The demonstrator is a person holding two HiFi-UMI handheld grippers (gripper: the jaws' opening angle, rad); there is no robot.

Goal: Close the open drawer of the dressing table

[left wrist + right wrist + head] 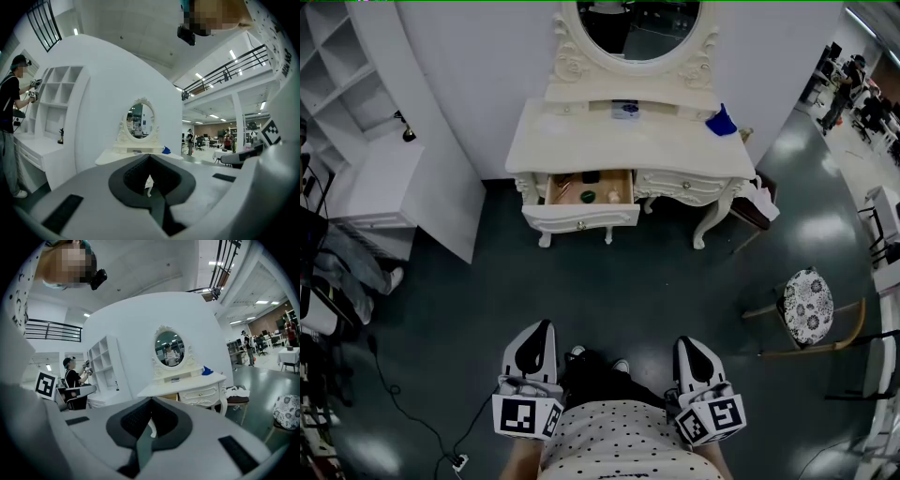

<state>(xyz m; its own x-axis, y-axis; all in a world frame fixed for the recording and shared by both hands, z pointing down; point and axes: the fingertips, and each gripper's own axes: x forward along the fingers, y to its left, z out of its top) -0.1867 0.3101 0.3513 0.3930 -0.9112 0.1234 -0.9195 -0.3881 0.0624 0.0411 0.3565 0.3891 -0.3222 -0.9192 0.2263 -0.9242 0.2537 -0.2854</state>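
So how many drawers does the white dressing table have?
2. The open drawer is pulled out at the left of the dressing table in the head view; the closed drawer sits to its right. Others may be hidden.

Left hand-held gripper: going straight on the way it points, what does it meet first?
Likely the dressing table, at the front of its open drawer or just below it; nothing shows in between, but depth is unclear.
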